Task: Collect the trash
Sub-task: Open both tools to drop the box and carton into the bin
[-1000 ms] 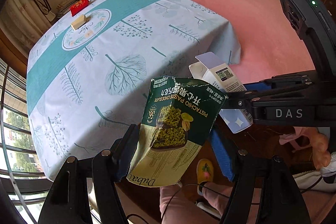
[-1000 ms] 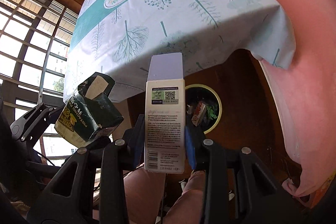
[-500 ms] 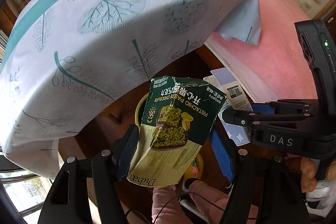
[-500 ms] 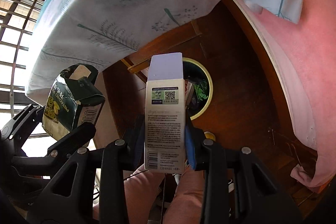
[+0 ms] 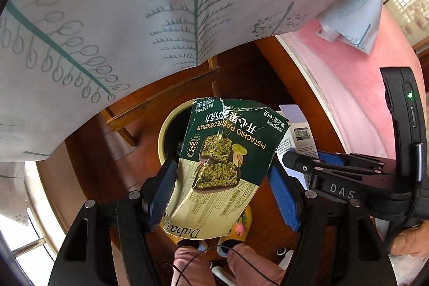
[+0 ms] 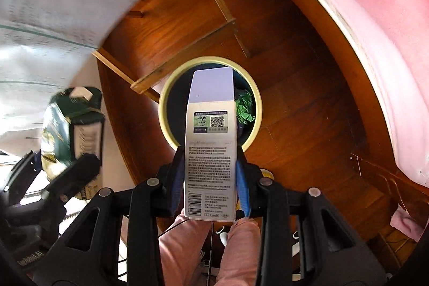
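Observation:
My left gripper point(image 5: 222, 189) is shut on a torn green pistachio chocolate box point(image 5: 222, 165), held above a round trash bin point(image 5: 165, 133) with a cream rim. That box point(image 6: 72, 122) also shows at the left of the right wrist view. My right gripper point(image 6: 211, 184) is shut on a tall white carton point(image 6: 210, 149) with an open lilac flap and a QR code. The carton hangs right over the trash bin point(image 6: 165, 98) on the wooden floor. Green crumpled trash point(image 6: 245, 109) lies inside the bin. In the left wrist view the carton point(image 5: 297, 136) peeks out behind the green box.
A leaf-printed tablecloth point(image 5: 134, 4) hangs overhead over a wooden table frame point(image 6: 187, 31). A pink bed cover point(image 6: 375, 18) curves along the right. A person's pink-trousered legs point(image 6: 187, 245) and yellow slippers point(image 5: 241, 221) are below the grippers.
Both grippers have dropped from table height to below the tablecloth edge and tilted downward; the bin now lies directly under the carton and the green box. Both still grip their items.

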`<state>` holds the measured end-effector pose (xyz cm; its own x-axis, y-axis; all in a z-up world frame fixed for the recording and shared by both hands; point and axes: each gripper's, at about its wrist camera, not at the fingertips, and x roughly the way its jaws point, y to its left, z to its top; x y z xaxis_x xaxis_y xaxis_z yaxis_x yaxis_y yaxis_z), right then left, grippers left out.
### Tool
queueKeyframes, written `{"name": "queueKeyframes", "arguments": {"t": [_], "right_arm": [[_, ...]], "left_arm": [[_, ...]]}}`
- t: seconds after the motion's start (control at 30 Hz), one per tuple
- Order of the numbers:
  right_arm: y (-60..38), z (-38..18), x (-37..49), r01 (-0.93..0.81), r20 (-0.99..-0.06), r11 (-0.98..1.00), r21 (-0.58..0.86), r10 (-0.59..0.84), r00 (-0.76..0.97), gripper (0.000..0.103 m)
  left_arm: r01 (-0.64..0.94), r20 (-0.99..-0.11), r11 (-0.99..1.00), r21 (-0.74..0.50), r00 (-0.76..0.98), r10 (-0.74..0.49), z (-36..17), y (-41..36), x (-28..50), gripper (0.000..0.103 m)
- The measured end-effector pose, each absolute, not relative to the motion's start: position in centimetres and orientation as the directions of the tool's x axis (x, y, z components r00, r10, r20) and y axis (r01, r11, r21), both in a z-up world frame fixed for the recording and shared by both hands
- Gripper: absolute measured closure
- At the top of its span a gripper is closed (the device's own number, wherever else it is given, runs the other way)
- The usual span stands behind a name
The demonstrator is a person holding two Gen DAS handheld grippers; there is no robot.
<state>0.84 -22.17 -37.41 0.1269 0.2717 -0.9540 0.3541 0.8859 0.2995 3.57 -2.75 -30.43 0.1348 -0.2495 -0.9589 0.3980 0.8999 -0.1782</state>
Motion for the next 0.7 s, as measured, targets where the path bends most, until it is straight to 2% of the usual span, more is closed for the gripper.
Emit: {"name": "queueKeyframes", "arguments": {"t": [0.23,0.43,0.47,0.53,0.7], "right_arm": [[-22.0,-41.9,1.1,0.347,-0.956,0.891,0.292,0.273,0.104,0.072],[-21.2,-43.9,1.6,0.331,-0.956,0.897,0.293,0.274,0.104,0.072],[-21.1,-44.2,1.9,0.331,-0.957,0.898,0.291,0.272,0.103,0.072],[-21.1,-44.4,2.4,0.33,-0.956,0.898,0.292,0.273,0.104,0.072],[-21.0,-44.7,3.4,0.314,-0.954,0.901,0.3,0.279,0.111,0.072]], "left_arm": [[0.365,-0.959,0.913,-0.184,0.136,-0.247,-35.0,-2.7,5.5,0.027],[0.334,-0.963,0.923,-0.192,0.116,-0.243,-38.4,-2.5,6.8,0.026],[0.331,-0.965,0.925,-0.188,0.112,-0.236,-38.8,-2.5,7.0,0.025],[0.323,-0.97,0.93,-0.176,0.103,-0.22,-39.5,-2.4,7.2,0.015],[0.317,-0.973,0.937,-0.148,0.124,-0.196,-39.7,-1.7,7.0,0.012]]}}
